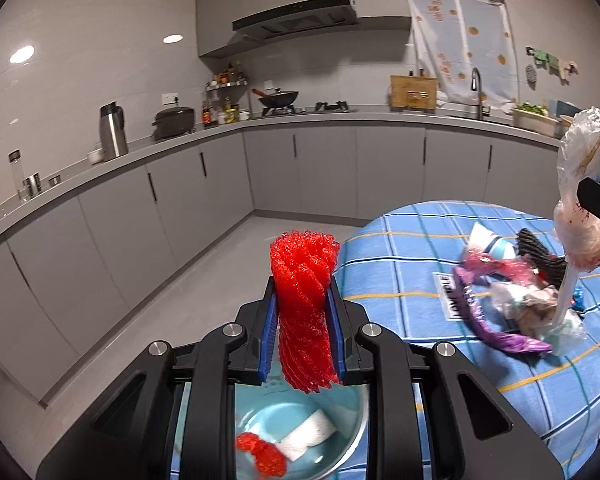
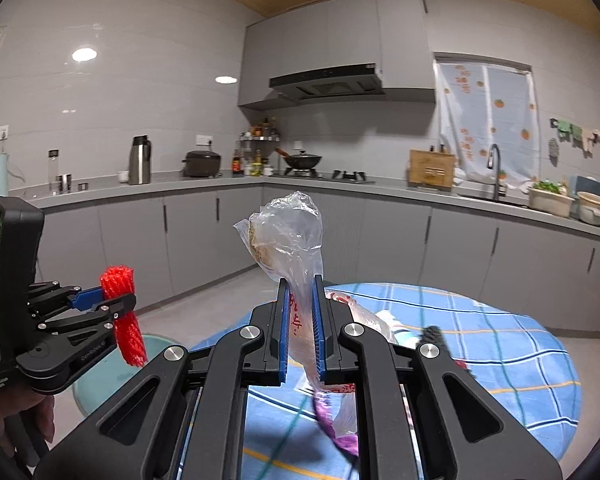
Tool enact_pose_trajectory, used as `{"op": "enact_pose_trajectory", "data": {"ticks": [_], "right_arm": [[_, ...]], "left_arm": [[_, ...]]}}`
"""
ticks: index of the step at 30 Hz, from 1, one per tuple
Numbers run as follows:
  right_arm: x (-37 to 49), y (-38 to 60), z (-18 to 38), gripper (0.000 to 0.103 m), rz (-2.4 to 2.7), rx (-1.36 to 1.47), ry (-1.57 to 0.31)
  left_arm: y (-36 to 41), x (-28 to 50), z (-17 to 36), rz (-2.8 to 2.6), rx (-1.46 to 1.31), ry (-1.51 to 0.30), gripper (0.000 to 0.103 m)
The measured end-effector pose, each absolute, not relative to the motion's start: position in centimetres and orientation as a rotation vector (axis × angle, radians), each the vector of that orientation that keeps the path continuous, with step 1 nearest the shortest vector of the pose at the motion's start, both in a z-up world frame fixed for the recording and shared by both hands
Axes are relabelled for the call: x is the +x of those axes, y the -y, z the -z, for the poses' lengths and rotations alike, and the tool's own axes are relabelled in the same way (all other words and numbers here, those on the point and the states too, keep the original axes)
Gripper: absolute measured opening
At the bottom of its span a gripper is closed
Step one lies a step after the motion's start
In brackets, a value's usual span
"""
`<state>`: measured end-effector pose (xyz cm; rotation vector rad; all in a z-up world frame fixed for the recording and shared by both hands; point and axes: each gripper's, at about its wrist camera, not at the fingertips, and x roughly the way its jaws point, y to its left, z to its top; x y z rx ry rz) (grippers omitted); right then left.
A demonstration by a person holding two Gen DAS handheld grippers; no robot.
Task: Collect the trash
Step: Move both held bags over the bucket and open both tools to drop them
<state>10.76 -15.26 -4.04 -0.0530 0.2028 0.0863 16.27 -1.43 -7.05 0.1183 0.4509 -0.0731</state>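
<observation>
My left gripper (image 1: 302, 312) is clamped on the red foam net (image 1: 303, 300), standing upright directly above the teal bin (image 1: 352, 416). My right gripper (image 2: 300, 332) is closed on the clear plastic bag (image 2: 288, 236), farther away over the table (image 2: 500, 344).

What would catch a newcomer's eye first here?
The bright red foam net clamped in the left tongs, held above a teal bin. Next, the crumpled clear plastic bag pinched upright in the right tongs, over the blue checked tablecloth with its pile of wrappers.
</observation>
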Motion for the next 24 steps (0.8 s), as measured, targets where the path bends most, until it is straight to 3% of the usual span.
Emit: {"op": "enact_pose_trajectory", "data": {"ticks": [24], "right_arm": [[14.8, 4.7, 4.2, 0.011, -0.332, -0.057, -0.253]], "left_arm": [[-6.1, 17.5, 9.0, -0.061, 0.061, -0.51, 0.023]]}}
